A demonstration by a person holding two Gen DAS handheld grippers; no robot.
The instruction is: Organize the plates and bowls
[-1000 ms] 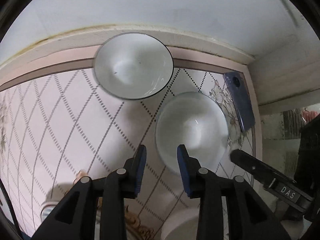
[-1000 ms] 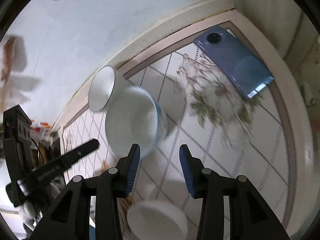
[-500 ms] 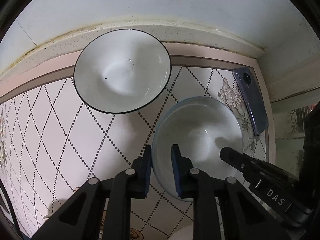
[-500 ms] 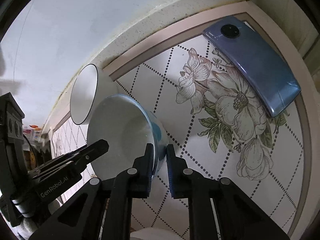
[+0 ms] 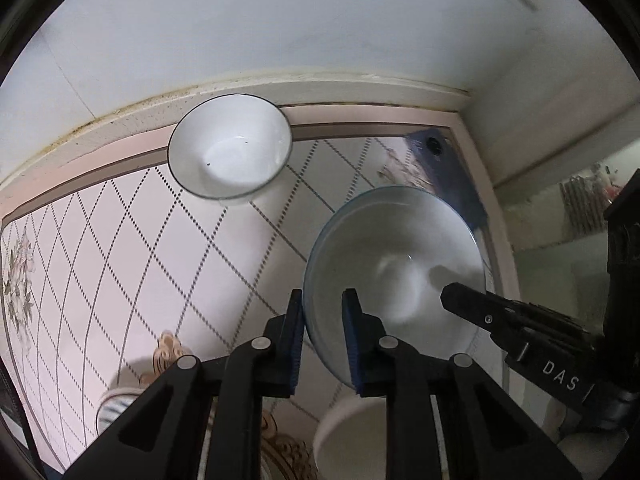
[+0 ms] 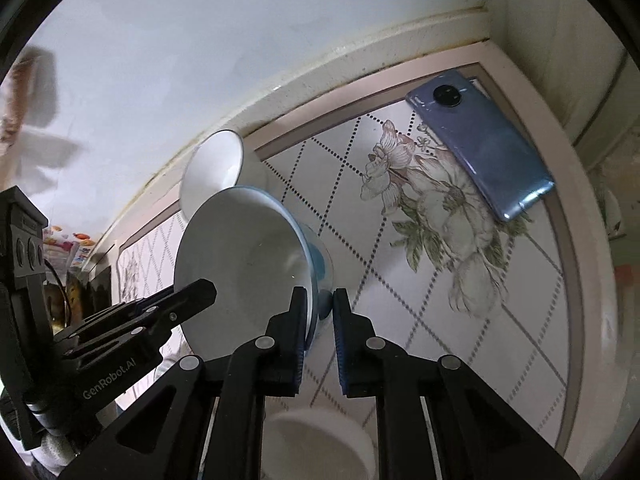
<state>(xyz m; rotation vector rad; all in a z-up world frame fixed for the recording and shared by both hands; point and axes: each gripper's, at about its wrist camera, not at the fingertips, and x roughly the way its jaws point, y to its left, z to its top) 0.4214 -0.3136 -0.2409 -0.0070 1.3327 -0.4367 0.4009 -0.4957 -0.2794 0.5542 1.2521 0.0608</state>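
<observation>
A white bowl with a blue rim point(image 5: 394, 256) hangs above the table, gripped from two sides. My left gripper point(image 5: 322, 338) is shut on its near-left rim. My right gripper point(image 6: 320, 320) is shut on its right rim; the bowl point(image 6: 244, 264) shows tilted in the right wrist view. A second white bowl with a dark rim point(image 5: 230, 146) stands on the table by the back wall, and it also shows in the right wrist view point(image 6: 212, 168). A white round dish point(image 5: 352, 436) lies below the grippers, also seen in the right wrist view point(image 6: 320, 440).
A blue phone point(image 6: 480, 144) lies at the table's far right corner, near the wall. The table point(image 5: 120, 240) has a diamond-pattern cloth with flower prints. A small striped object point(image 5: 114, 410) sits at the near left.
Both grippers closed on the blue-rimmed bowl's rim and have lifted it off the table. The dark-rimmed bowl now looks farther away and smaller.
</observation>
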